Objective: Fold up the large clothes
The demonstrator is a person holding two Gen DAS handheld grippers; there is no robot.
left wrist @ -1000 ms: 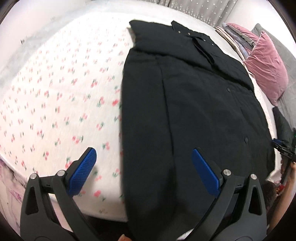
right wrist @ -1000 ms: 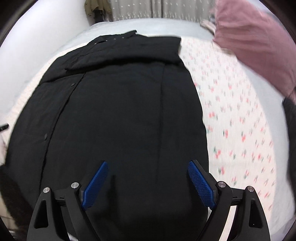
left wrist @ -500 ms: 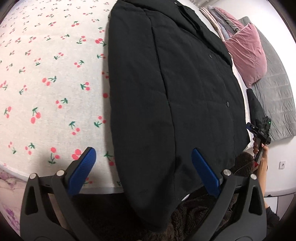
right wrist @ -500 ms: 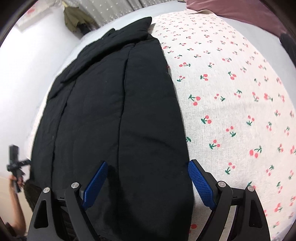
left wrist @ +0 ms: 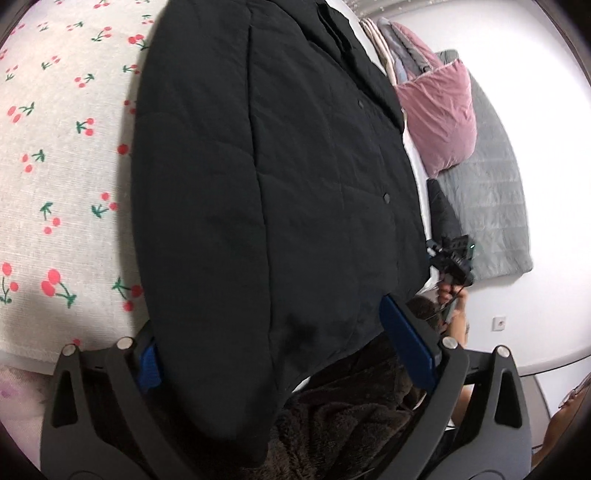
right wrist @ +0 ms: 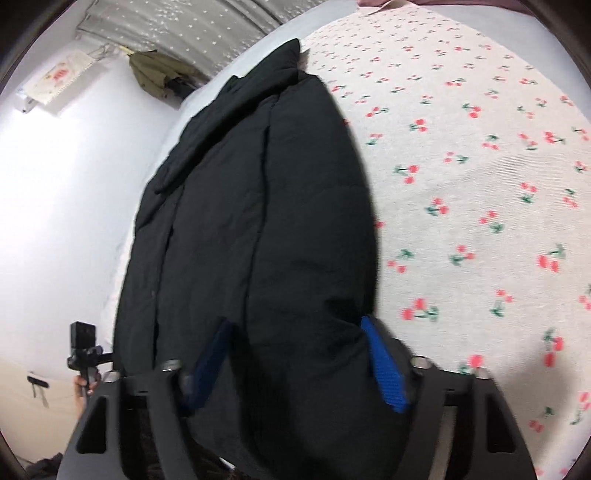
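Right now your black quilted coat [left wrist: 266, 177] lies flat on the cherry-print bedsheet [left wrist: 55, 155], its hem hanging over the bed's near edge towards you. Take the coat as your landmark. Your left gripper [left wrist: 277, 343] straddles one hem corner: the jaws stand wide, the blue pad on the sheet side [left wrist: 149, 363] half hidden under the coat's edge, the other pad [left wrist: 406, 347] just off the fabric on the opposite side, so nothing is pinched there. Your right gripper [right wrist: 299, 354] sits at the other hem corner; its jaws have just been closing, with the coat's padded edge between them. The blue pad on the sheet side [right wrist: 384, 369] lies against the bulge of fabric and the other pad [right wrist: 208, 362] presses into it from the wall side, so the thick fold looks gripped, though the picture is blurred. From the left wrist view, beyond the coat's far side, a pink cushion [left wrist: 439, 122] leans on a grey quilted blanket [left wrist: 491, 206], and below them a hand holds the other gripper's handle. From the right wrist view, past the coat's collar end, an olive garment [right wrist: 151, 70] hangs by a grey spotted curtain [right wrist: 192, 26]
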